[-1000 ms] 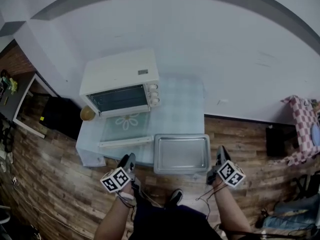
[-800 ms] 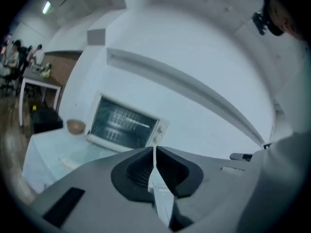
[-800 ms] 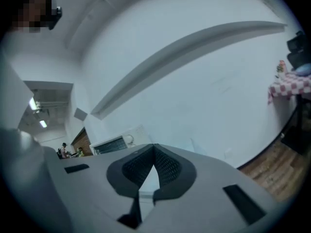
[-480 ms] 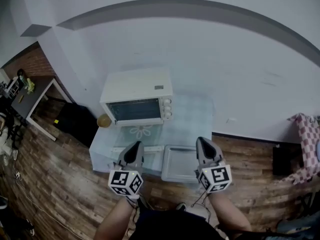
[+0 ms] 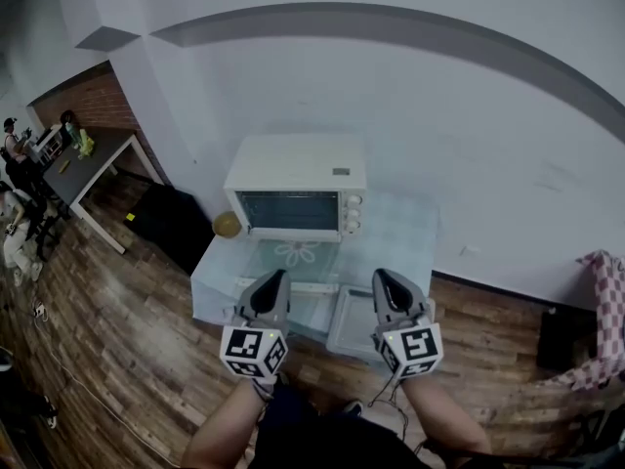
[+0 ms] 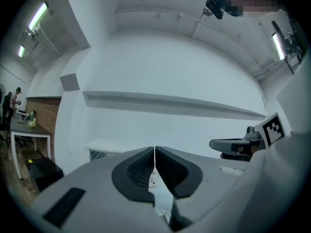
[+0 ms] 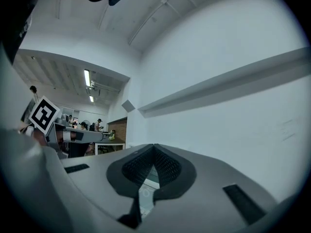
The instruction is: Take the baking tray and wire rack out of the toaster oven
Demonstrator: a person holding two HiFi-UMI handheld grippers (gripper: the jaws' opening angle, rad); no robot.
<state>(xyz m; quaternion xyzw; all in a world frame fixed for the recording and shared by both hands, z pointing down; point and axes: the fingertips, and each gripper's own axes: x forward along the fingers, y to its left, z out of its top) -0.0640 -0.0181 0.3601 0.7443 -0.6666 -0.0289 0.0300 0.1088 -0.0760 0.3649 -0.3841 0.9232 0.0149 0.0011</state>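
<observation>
A plain white wall backs a floor of brown wood planks. Against the wall stands a low desk covered in a pale blue checked cloth. On its far left part sits the boxy white toaster oven. Its glass door is folded down flat toward the person. A small round yellow-brown object lies just beside the oven's left side.

The shallow rectangular silver baking tray is outside the oven. It lies on the desk's near right corner, just beside the lowered door, partly hidden behind the right gripper. I cannot make out the wire rack in any view.

The left grey two-jaw gripper and the right grey two-jaw gripper are held side by side in front of the person. Both point level toward the oven and are up off the desk. In the left gripper view the left gripper's dark ribbed pads meet along a thin line with nothing between them. The right gripper view shows the right gripper likewise pressed together and empty.

A black case stands on the floor to the desk's left, and a pink checked cloth shows at the far right edge.
</observation>
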